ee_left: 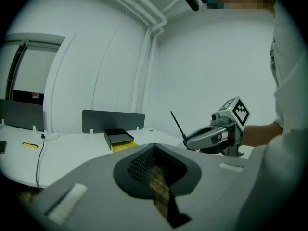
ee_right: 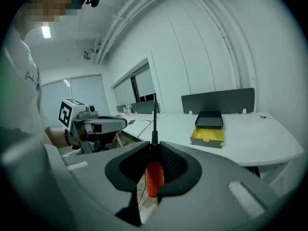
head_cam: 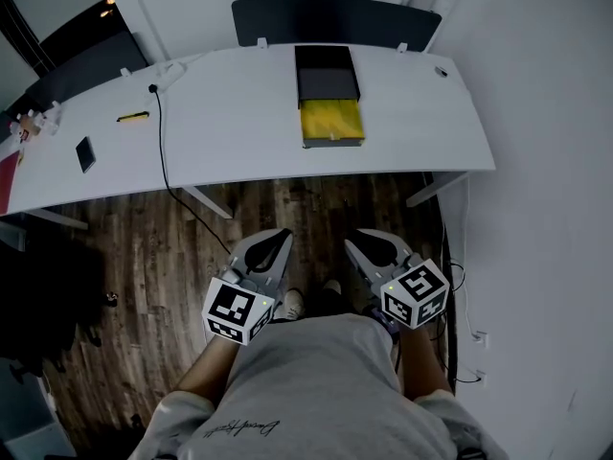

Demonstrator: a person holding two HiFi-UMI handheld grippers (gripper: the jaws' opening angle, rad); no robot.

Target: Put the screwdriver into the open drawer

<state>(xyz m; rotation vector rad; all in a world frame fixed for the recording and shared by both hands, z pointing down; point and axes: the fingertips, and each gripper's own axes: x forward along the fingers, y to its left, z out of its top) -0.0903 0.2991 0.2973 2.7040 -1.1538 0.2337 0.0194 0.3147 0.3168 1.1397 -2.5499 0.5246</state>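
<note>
In the right gripper view, my right gripper (ee_right: 154, 147) is shut on the screwdriver (ee_right: 153, 178): its orange-red handle sits between the jaws and its black shaft (ee_right: 154, 119) sticks out past the tips. The left gripper view shows the same shaft (ee_left: 177, 124) rising from that gripper. My left gripper (ee_left: 154, 146) is shut with nothing in it. In the head view both grippers, left (head_cam: 283, 235) and right (head_cam: 352, 241), hover over the wooden floor, short of the white desk (head_cam: 239, 151). A black drawer unit (head_cam: 327, 73) stands on the desk, its yellow drawer (head_cam: 331, 123) pulled open towards me.
A phone (head_cam: 85, 153), a small yellow-and-black tool (head_cam: 132, 117) and a black cable (head_cam: 163, 151) lie on the desk's left half. A dark divider panel (head_cam: 335, 19) runs along the back edge. Desk legs (head_cam: 206, 201) stand ahead of me, and a white wall (head_cam: 546, 209) is close on the right.
</note>
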